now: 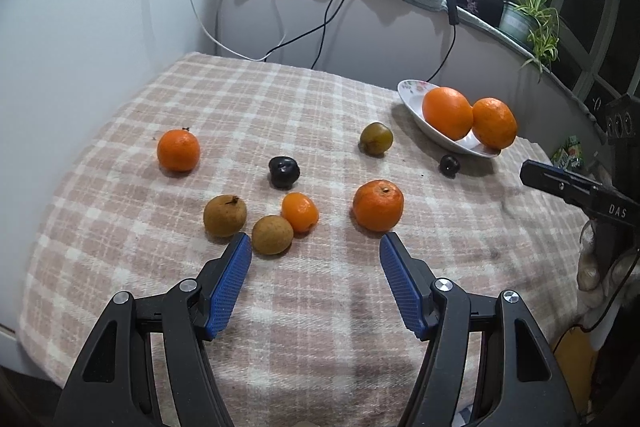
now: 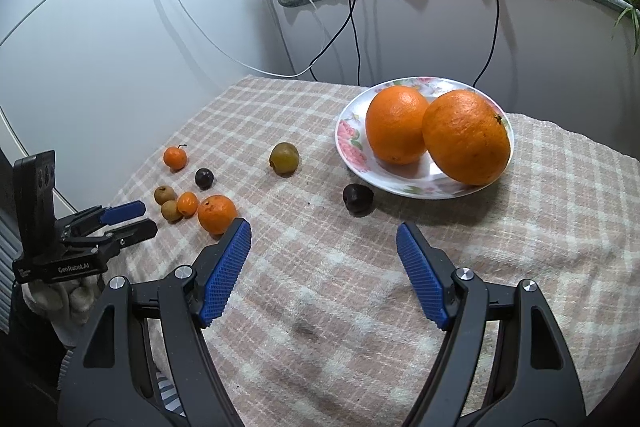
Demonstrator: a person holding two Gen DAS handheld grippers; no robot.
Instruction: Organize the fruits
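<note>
Fruit scattered on a checked cloth, both grippers spread wide and holding nothing.

The left gripper (image 1: 316,247) hovers low over the surface (image 1: 320,307), its blue pads apart, just short of two brown fruits (image 1: 272,234), a small orange (image 1: 300,211) and a mandarin (image 1: 378,205). Further off lie a dark plum (image 1: 284,171), another mandarin (image 1: 178,150) and a green-brown fruit (image 1: 376,138). At the far right a floral plate (image 2: 352,139) carries two large oranges (image 2: 466,137) touching each other; a second dark plum (image 2: 357,198) sits just beside its rim. The right gripper (image 2: 324,231) hangs wide before the plate.
</note>
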